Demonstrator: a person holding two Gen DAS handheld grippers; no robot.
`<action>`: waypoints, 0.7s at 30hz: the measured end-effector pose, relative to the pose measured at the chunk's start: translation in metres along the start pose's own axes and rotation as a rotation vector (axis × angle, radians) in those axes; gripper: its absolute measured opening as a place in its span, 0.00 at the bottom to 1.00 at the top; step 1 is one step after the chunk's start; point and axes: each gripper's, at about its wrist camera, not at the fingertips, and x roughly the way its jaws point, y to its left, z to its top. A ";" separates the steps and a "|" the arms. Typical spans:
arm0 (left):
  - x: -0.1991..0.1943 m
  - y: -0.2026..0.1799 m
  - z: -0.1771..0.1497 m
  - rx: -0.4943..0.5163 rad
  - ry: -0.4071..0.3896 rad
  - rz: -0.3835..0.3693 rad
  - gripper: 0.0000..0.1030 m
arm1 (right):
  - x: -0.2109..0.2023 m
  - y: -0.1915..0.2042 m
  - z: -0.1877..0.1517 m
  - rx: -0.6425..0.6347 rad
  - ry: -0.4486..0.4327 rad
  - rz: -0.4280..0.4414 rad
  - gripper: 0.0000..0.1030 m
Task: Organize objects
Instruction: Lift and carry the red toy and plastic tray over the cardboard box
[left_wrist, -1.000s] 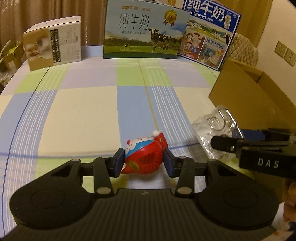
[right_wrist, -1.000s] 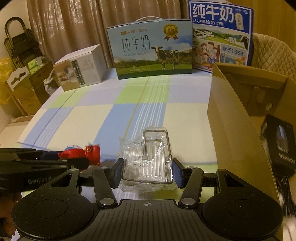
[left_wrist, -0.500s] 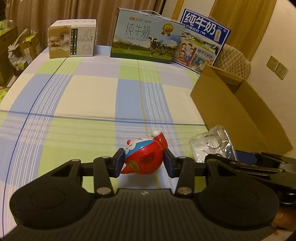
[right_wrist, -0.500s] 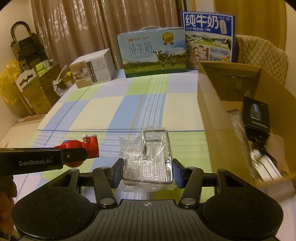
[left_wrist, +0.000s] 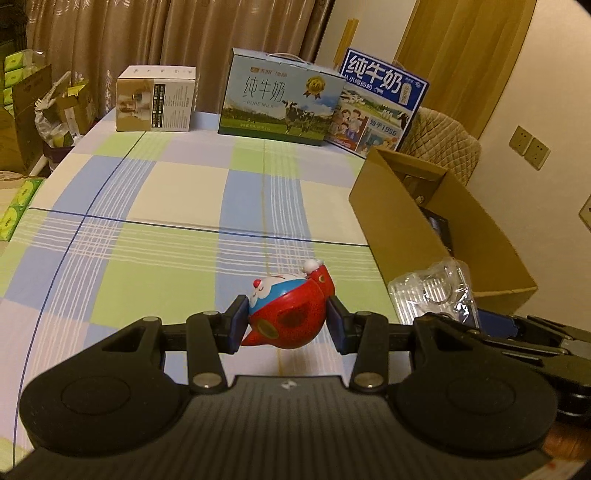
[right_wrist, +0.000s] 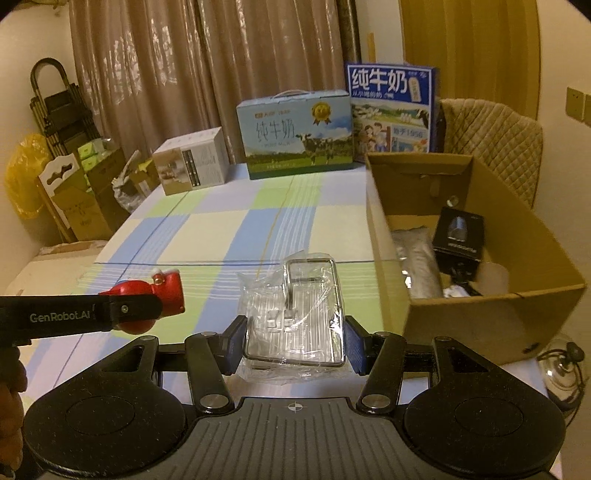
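We have lifted both grippers well above the checked bed, the left gripper (left_wrist: 284, 323) clamped on the red toy (left_wrist: 286, 315) and the right gripper (right_wrist: 295, 338) on the clear packet (right_wrist: 293, 314), just beside the cardboard box (right_wrist: 491, 325), ready for dropping in.

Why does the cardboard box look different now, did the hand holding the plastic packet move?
Yes. The right gripper, clamping the plastic packet, has risen: the right wrist view now looks down into the cardboard box.
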 end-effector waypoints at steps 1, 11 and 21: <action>-0.003 -0.002 -0.001 0.000 -0.001 -0.002 0.38 | -0.004 -0.001 -0.001 0.000 -0.003 -0.002 0.50; -0.027 -0.015 -0.012 0.003 -0.017 -0.018 0.38 | -0.032 -0.017 -0.005 0.006 -0.025 -0.030 0.50; -0.029 -0.030 -0.021 0.023 0.002 -0.044 0.38 | -0.043 -0.030 -0.006 0.013 -0.037 -0.050 0.50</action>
